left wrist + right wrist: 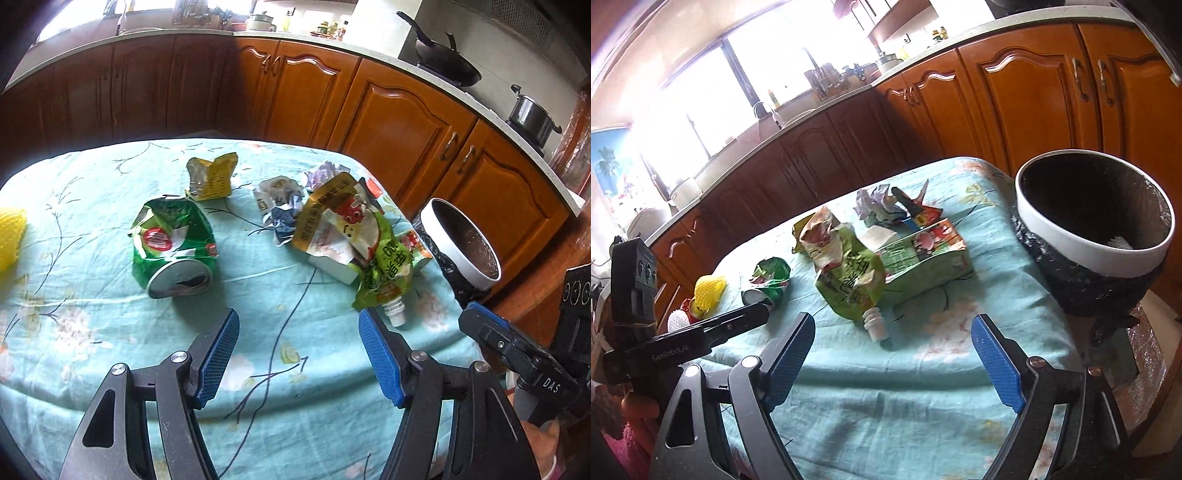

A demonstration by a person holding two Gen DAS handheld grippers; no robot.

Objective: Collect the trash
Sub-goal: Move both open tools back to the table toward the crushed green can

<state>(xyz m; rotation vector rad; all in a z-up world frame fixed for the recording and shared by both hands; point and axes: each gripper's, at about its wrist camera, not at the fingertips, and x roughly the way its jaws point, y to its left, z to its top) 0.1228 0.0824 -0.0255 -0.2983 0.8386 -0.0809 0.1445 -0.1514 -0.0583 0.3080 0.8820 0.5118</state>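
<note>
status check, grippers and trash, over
Left gripper and right gripper open, empty. Crushed green can, green spout pouch, wrappers on table. Bin at table edge, path clear.

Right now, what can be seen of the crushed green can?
The crushed green can is thin metal, badly dented, with a red-and-white logo on its side. It lies on its side on the floral tablecloth, its silver end facing the left gripper. Nothing grips it; a yellow wrapper lies just behind it.

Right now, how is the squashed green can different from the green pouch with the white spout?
The green can is crushed metal; the green pouch is soft, crinkled plastic. The can lies alone on the tablecloth; the pouch leans on a carton. Both are green trash, not yet picked up.
</note>
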